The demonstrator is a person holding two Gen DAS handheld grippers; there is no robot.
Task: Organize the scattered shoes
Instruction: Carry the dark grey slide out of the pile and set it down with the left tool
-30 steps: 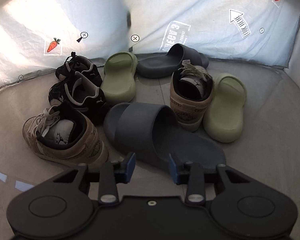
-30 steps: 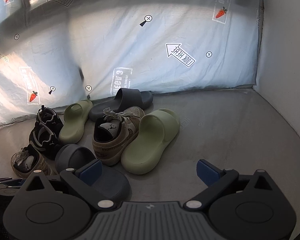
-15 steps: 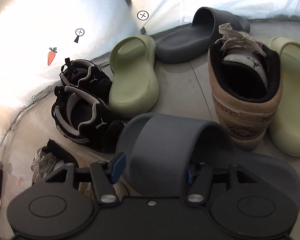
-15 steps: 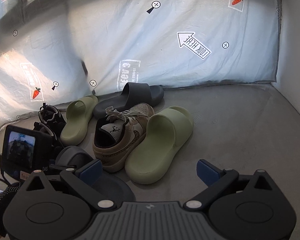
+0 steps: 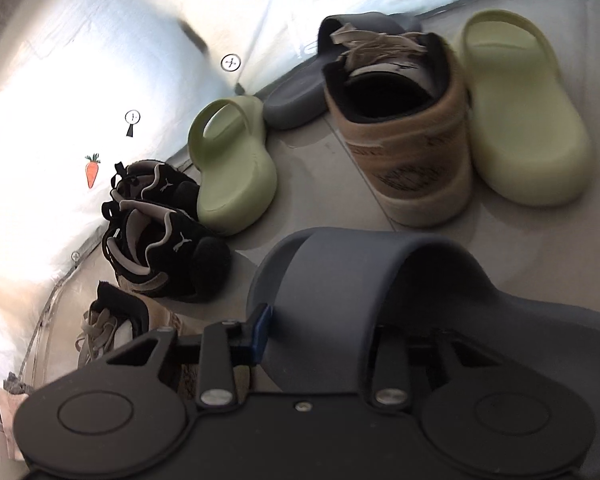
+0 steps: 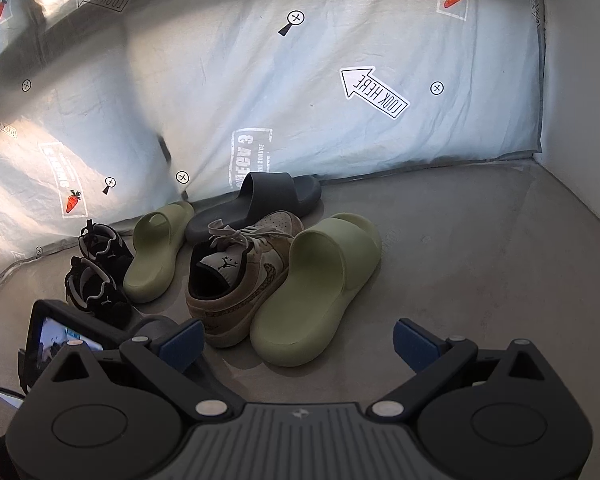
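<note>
Fingers [image 5: 260, 330] of the left gripper [image 5: 320, 332] straddled the strap of the near dark grey moulded foam slide [image 5: 364, 280]: one blue-padded finger outside the strap's left edge, the other inside under the arch. Jaws had just been closing with the strap between them; actual pad contact could not be told. Slide lay on the grey floor [image 5: 540, 240], just in front of the tan suede lace-up sneaker [image 5: 404, 148].

Right gripper [image 6: 296, 344]: jaws wide apart, nothing between them, hovering near the heel of the pale green foam slide [image 6: 312, 288].

Other items:
- second pale green slide [image 5: 232, 164]
- second dark grey slide [image 6: 256, 204], by the printed sheet [image 6: 340, 120]
- two black trainers [image 5: 168, 248]
- second tan sneaker [image 5: 112, 324], partly hidden.
</note>
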